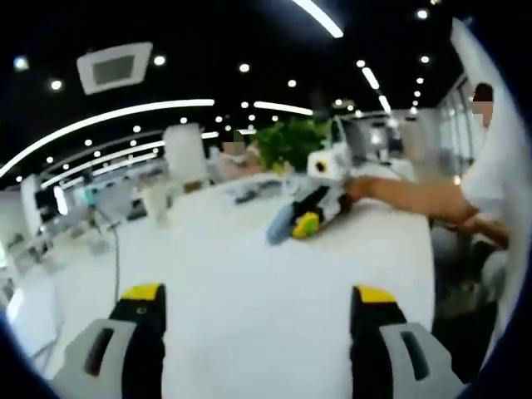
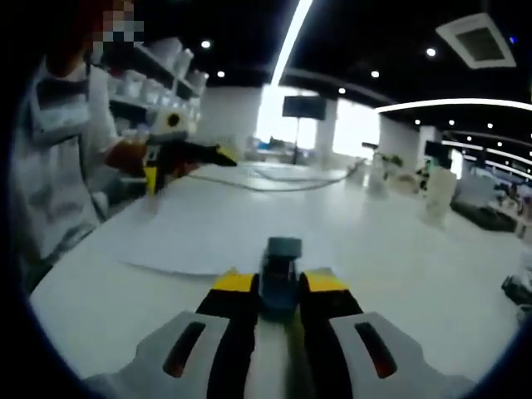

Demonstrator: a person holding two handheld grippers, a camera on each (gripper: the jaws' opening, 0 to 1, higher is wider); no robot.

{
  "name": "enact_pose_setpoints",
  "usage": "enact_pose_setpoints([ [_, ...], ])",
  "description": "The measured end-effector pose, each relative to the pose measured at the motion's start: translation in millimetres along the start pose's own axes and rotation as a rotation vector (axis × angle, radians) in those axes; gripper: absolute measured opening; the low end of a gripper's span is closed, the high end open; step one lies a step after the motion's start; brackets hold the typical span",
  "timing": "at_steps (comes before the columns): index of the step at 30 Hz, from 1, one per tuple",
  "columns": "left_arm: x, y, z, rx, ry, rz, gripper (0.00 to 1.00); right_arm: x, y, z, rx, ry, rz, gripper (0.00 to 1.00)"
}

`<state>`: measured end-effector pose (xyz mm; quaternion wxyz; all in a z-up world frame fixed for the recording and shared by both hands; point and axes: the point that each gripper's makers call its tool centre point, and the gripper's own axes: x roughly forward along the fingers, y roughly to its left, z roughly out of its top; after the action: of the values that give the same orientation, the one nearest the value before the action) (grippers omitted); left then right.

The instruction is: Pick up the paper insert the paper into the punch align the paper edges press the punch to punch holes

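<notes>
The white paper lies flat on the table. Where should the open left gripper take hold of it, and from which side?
I would grip the paper at its near curved edge, which seems slightly raised off the table, coming in low from that side. The left gripper is open; the right gripper already holds the punch.

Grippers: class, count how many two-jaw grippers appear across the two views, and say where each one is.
2. The left gripper is open above the white table; the right gripper is shut on the hole punch by the paper. Each also appears far off in the other's view.
</notes>
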<state>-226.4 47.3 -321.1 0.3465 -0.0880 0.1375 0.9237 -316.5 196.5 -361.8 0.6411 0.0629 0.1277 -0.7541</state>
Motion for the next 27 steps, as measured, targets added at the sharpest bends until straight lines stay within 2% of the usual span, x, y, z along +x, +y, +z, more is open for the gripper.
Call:
enact_pose_setpoints([
  [4, 3, -3.6, -1.6, 0.001, 0.003, -0.033, 0.89, 0, 1, 0.2, -0.001, 0.0, 0.0, 0.23],
  [8, 16, -8.0, -1.2, 0.014, -0.002, -0.081, 0.89, 1, 1, 0.2, -0.001, 0.0, 0.0, 0.23],
  [14, 48, -5.8, 2.9, 0.04, -0.017, -0.144, 0.75, 0, 0, 0.1, 0.001, -0.001, 0.0, 0.23],
  [16, 60, -11.1, 2.7, 0.01, -0.014, -0.191, 0.7, 0, 0, 0.1, 0.003, -0.001, -0.001, 0.23],
  [18, 69, -15.1, 3.2, -0.029, -0.019, -0.232, 0.69, 0, 0, 0.1, 0.003, -0.002, -0.001, 0.23],
  [20, 78, -14.5, -3.1, -0.028, 0.003, -0.245, 0.73, 0, 0, 0.1, 0.004, -0.002, -0.001, 0.23],
  [23, 87, -16.8, -15.8, -0.011, 0.034, -0.272, 0.71, 0, 0, 0.2, 0.004, -0.002, -0.001, 0.23],
  [27, 90, -24.0, -23.3, -0.032, 0.05, -0.313, 0.71, 0, 1, 0.3, 0.004, -0.002, 0.0, 0.23],
])
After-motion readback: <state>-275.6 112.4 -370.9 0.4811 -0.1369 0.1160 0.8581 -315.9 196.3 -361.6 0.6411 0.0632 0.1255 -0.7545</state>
